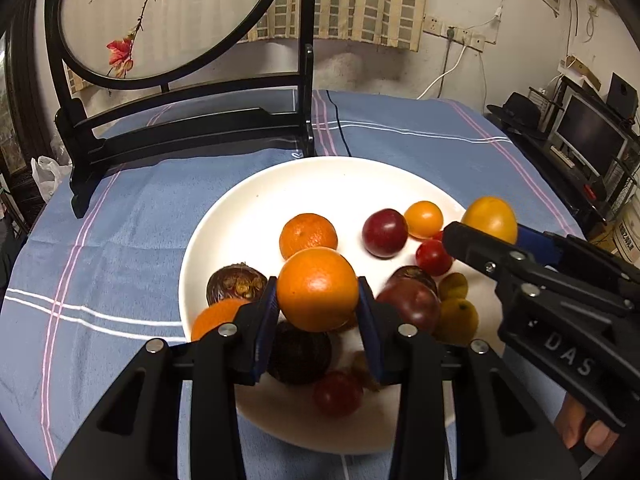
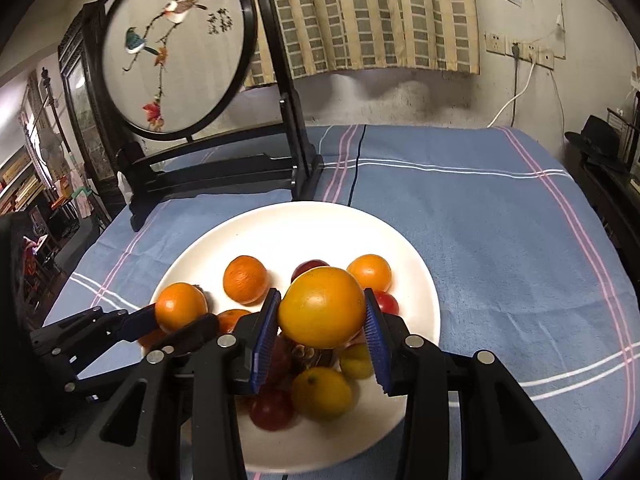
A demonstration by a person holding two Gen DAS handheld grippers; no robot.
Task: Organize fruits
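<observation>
A white plate (image 1: pixel 248 216) (image 2: pixel 280 232) on the blue cloth holds several fruits: mandarins, red plums, dark passion fruits, small yellow ones. My left gripper (image 1: pixel 318 300) is shut on an orange mandarin (image 1: pixel 317 289), held above the near part of the plate. In the right wrist view that same left gripper (image 2: pixel 180 320) and its mandarin (image 2: pixel 180 307) appear at the left. My right gripper (image 2: pixel 322 316) is shut on a yellow-orange fruit (image 2: pixel 322 307), also lifted over the plate. From the left wrist view the right gripper (image 1: pixel 486 228) and its fruit (image 1: pixel 491 218) come in from the right.
A black wooden stand with a round embroidered screen (image 1: pixel 160 16) (image 2: pixel 176 48) rises at the table's far left. The blue checked cloth (image 1: pixel 420 148) (image 2: pixel 480 220) spreads to the right and behind the plate. A person's hand (image 1: pixel 584 428) shows at the lower right. Shelves and a monitor (image 1: pixel 588 136) lie beyond the table edge.
</observation>
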